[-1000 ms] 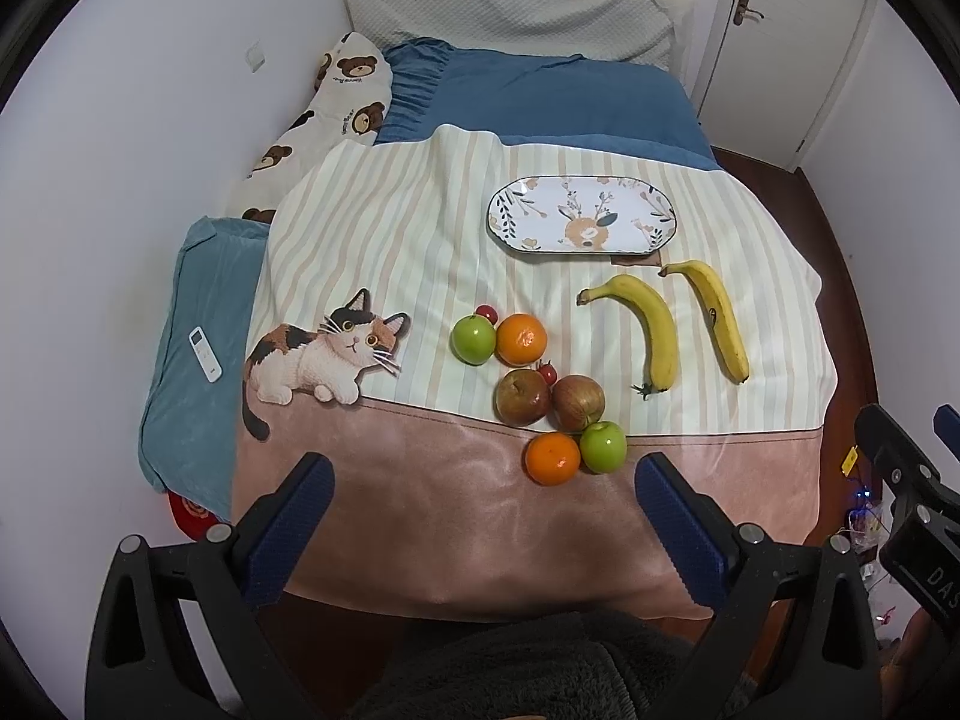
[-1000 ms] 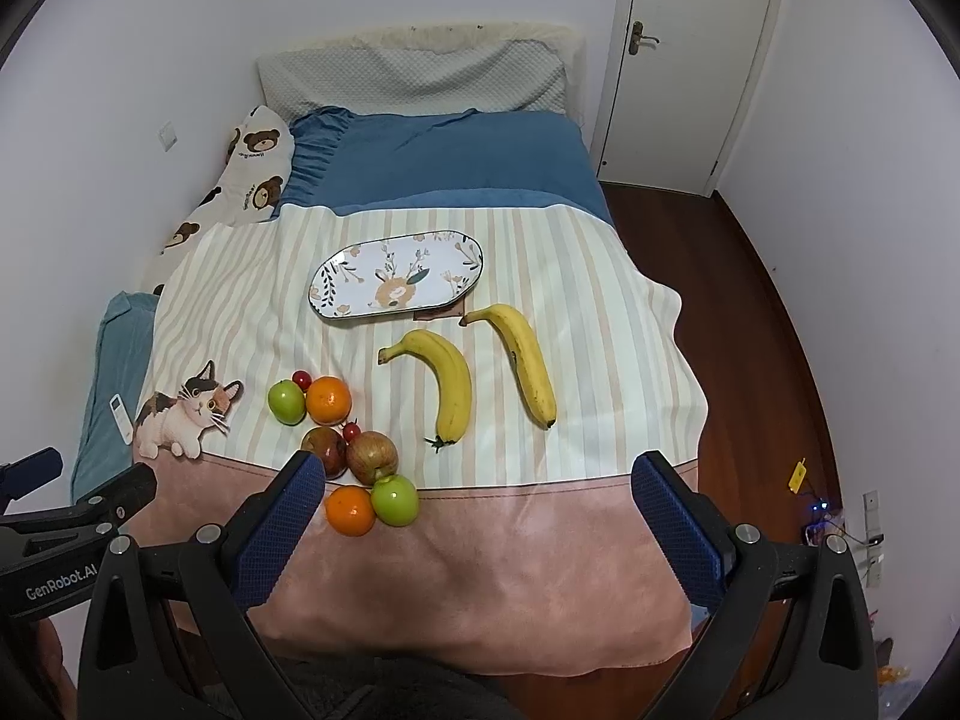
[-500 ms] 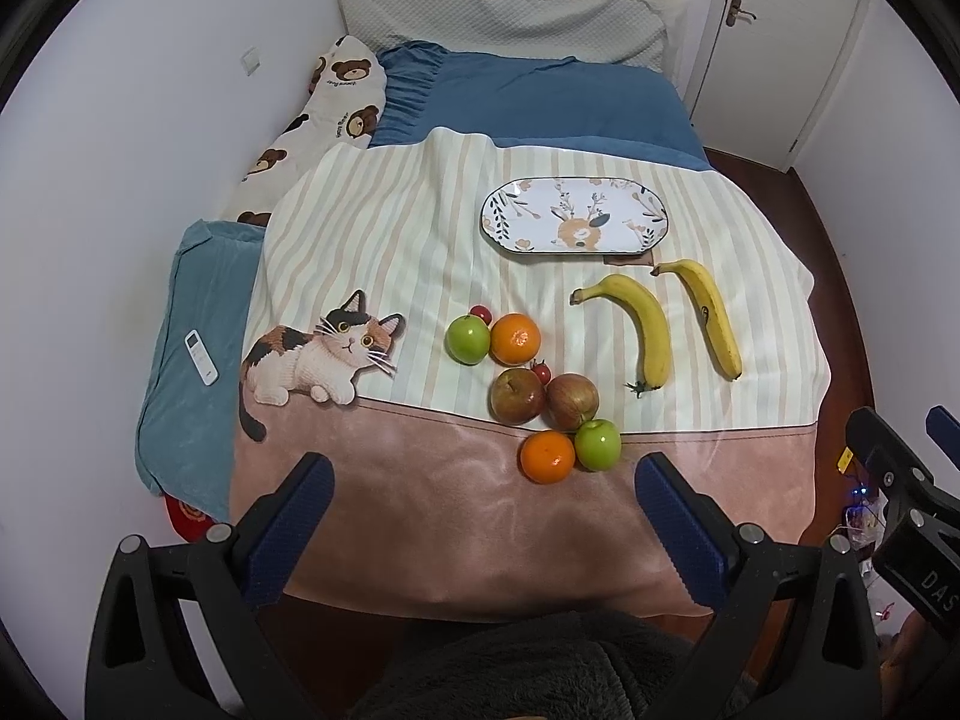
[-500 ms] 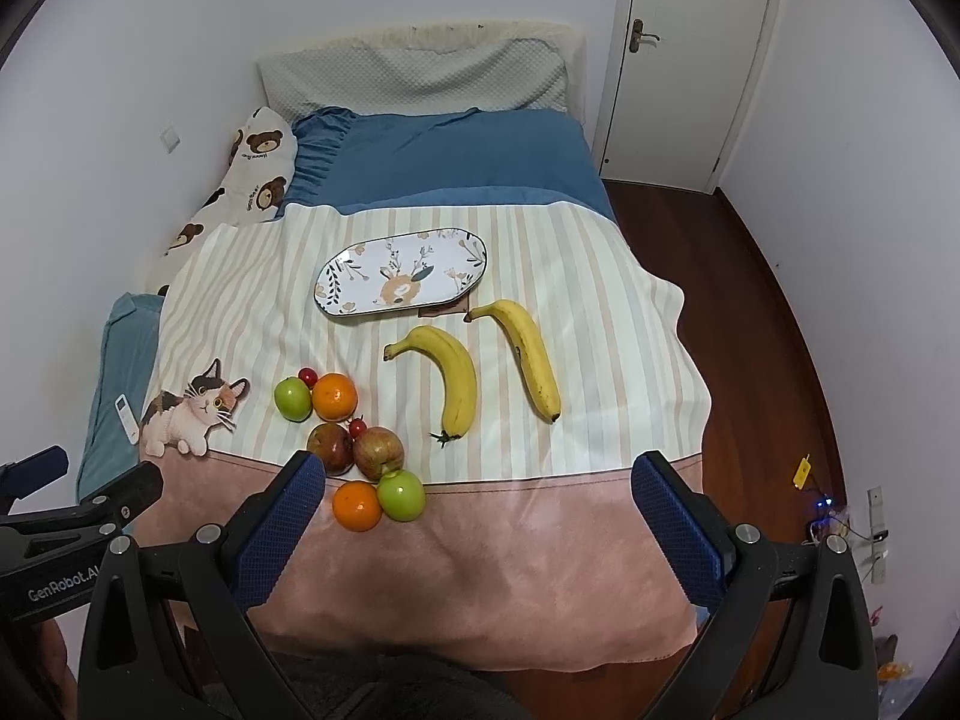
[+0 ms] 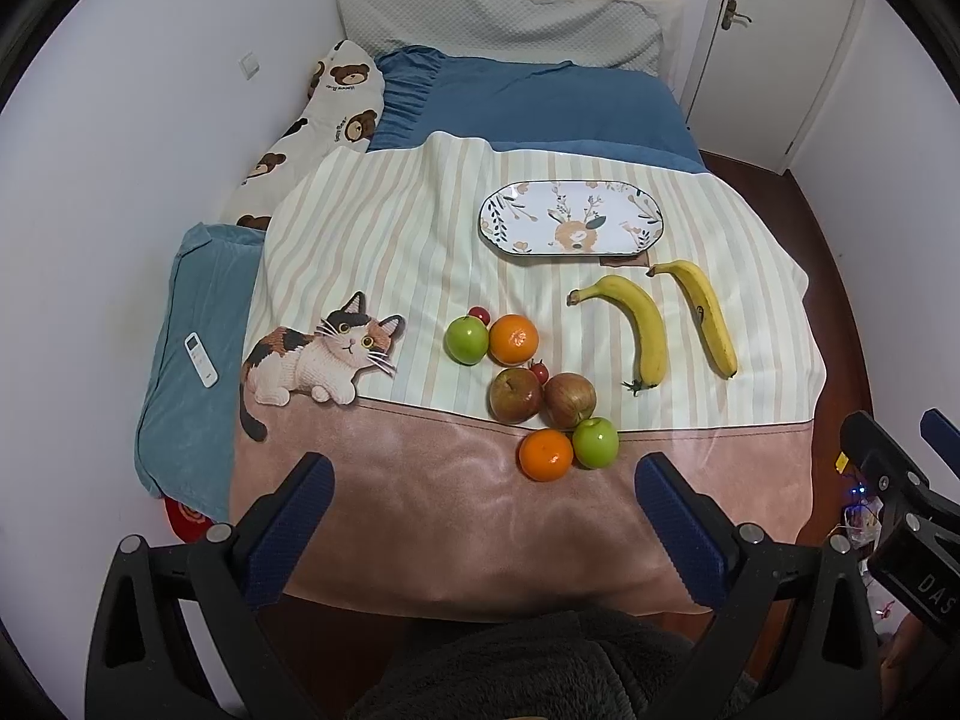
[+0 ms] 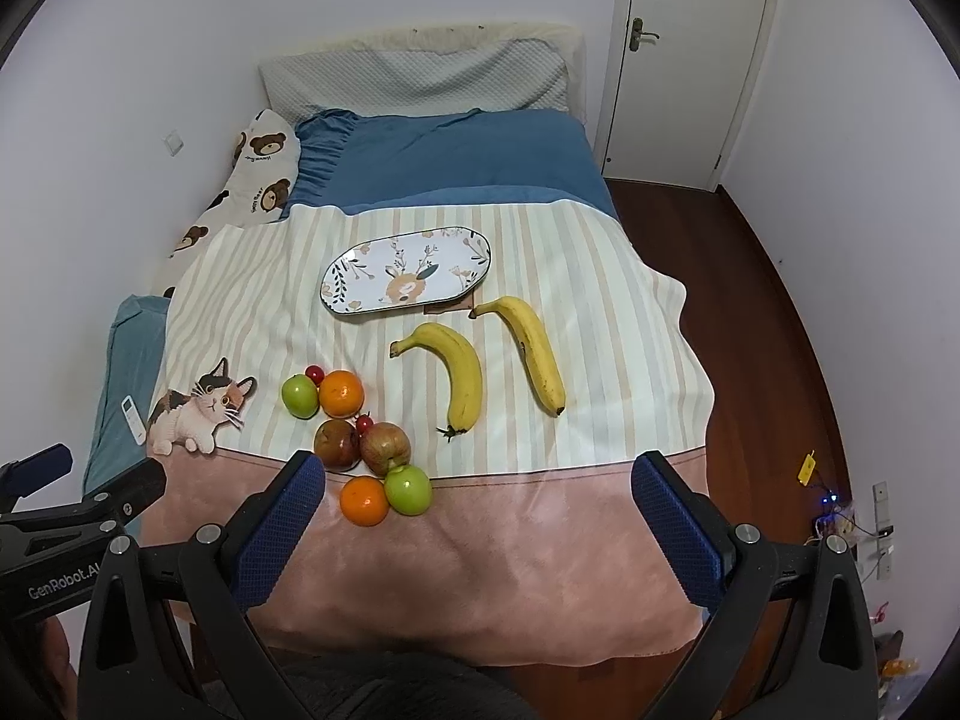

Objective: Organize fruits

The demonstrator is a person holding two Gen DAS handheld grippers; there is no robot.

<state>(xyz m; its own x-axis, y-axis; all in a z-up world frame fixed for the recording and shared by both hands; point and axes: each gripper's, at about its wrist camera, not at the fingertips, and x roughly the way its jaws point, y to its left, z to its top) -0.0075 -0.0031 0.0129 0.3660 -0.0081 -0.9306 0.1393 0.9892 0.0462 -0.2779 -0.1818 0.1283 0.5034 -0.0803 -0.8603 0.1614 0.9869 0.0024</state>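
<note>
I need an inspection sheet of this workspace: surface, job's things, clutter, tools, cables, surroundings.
Surface: striped blanket with a cat picture, spread over a bed.
Job's things: empty oval plate; two bananas lying apart; two green apples, two oranges, two red apples and two small red fruits clustered together.
Clutter: remote control on a blue cushion.
Tools: left tool open, empty; right tool open, empty.
Cables: tangled wires on the floor.
Surroundings: white walls, closed door, wooden floor.
</note>
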